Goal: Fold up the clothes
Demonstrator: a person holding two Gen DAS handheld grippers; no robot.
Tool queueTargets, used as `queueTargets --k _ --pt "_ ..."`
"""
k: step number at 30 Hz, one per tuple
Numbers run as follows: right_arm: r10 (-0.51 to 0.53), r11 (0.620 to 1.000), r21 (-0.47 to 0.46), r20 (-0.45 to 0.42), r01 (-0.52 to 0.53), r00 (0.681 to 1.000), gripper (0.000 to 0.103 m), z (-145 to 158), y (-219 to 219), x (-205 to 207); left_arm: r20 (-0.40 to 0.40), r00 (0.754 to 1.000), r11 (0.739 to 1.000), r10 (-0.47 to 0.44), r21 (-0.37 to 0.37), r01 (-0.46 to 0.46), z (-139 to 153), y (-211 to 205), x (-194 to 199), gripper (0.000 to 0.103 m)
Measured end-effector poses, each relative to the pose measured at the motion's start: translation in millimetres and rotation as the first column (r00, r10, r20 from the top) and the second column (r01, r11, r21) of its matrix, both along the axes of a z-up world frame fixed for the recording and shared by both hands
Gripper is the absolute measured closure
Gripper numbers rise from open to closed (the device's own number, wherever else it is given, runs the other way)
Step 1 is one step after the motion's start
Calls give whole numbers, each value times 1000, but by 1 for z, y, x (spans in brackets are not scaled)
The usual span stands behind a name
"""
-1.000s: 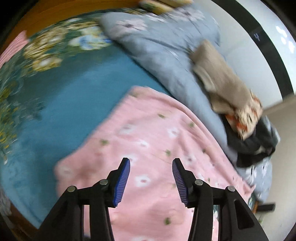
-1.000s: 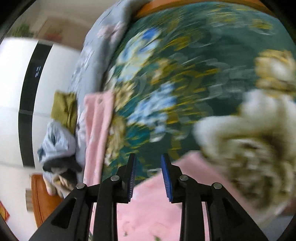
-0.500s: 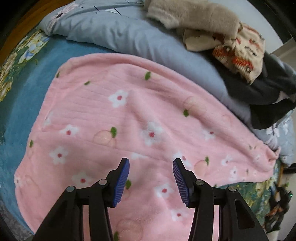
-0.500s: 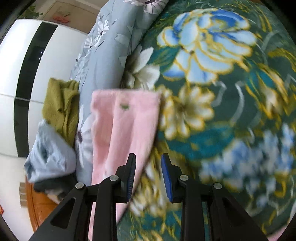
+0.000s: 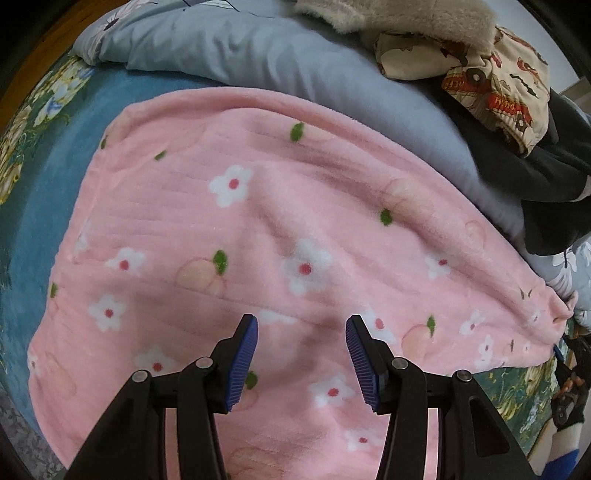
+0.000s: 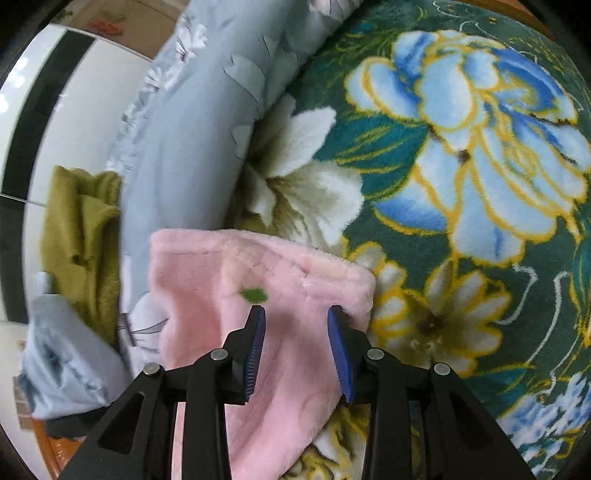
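Note:
A pink fleece garment printed with white flowers and peaches lies spread flat on the bed and fills the left wrist view. My left gripper hovers open just over its near part, with nothing between the blue pads. In the right wrist view one narrow end of the pink garment lies on the floral blanket. My right gripper stands open over that end, its jaws astride the cloth near the hem corner; I cannot tell whether they touch it.
A green blanket with big blue and white flowers covers the bed. A grey-blue quilt runs along the far side. On it sit a beige fuzzy garment, a truck-print cloth, dark clothes and an olive garment.
Both grippers have dropped closer to the pink garment. The right one swung across the floral blanket to the garment's end and opened wider. The left stayed open.

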State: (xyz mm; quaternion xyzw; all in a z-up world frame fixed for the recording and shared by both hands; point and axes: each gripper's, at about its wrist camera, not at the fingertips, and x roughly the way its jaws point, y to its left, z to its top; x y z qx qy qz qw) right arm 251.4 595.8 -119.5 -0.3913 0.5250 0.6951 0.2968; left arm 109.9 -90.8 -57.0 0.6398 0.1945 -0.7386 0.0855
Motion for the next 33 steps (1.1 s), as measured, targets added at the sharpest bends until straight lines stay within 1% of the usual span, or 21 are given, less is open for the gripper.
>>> queueTargets --k 1,2,3,4,5,6,8,10,11,13,14,16,20,22,23,24,25,26,31,33 --pt "2 1000 5 29 -3 1000 67 -1 0 -4 1 1000 1000 3 3 -3 0 0 1 47" --pt "5 1000 11 57 -5 998 74 -1 0 -7 1 1000 1000 6 6 -6 1 0 2 47" --pt "7 1000 16 86 -8 996 85 -2 0 -11 2 1000 1000 9 9 -9 1 -1 4 47" --pt "9 1000 21 115 -11 993 91 -3 1 -14 1 1000 1000 11 11 -11 2 -1 5 47" --pt "7 1000 13 97 -8 995 98 -2 2 -13 -1 1000 1000 11 12 -11 3 -1 7 47" --pt "0 1000 -2 60 1 998 100 0 3 -10 -3 1000 1000 11 13 -10 4 -2 8 47" --pt "-17 999 -29 -49 16 999 102 14 6 0 -9 1000 1000 11 14 -11 8 -4 11 47" --pt "-15 999 -34 -155 9 988 102 34 8 11 -17 1000 1000 19 19 -19 12 -6 14 47" --pt "-10 1000 -16 -207 7 978 102 49 9 19 -21 999 999 26 24 -25 13 -8 16 47" --pt "33 999 28 -227 -27 973 102 69 10 25 -25 999 999 33 30 -33 15 -9 19 46" --pt "47 998 47 -205 -38 978 102 75 13 28 -28 999 999 34 30 -34 16 -8 20 46" --pt "59 996 70 -129 -51 990 99 73 13 28 -29 999 999 29 31 -28 17 -6 22 46" --pt "32 999 -23 -67 -33 997 99 38 20 34 -24 1000 999 13 35 -12 18 -2 24 46" --pt "31 999 -39 -31 -32 999 98 25 19 27 -20 1000 999 10 32 -9 19 1 21 46" --pt "31 998 -46 -13 -31 999 92 18 18 24 -18 1000 999 11 30 -10 20 2 19 46" --pt "32 998 -50 -1 -32 999 81 14 16 18 -16 1000 999 15 31 -15 19 2 20 46" --pt "33 998 -53 11 -32 999 75 11 15 12 -13 1000 999 21 30 -20 20 1 19 46" --pt "33 999 -38 44 -31 999 71 8 14 7 -11 1000 999 26 29 -26 20 2 17 46" --pt "1 1000 -18 181 3 983 71 -2 11 -12 -1 999 999 44 30 -43 19 -2 22 46" --pt "8 1000 -2 223 -8 975 70 -3 9 -17 3 999 998 48 35 -48 18 -2 23 46"
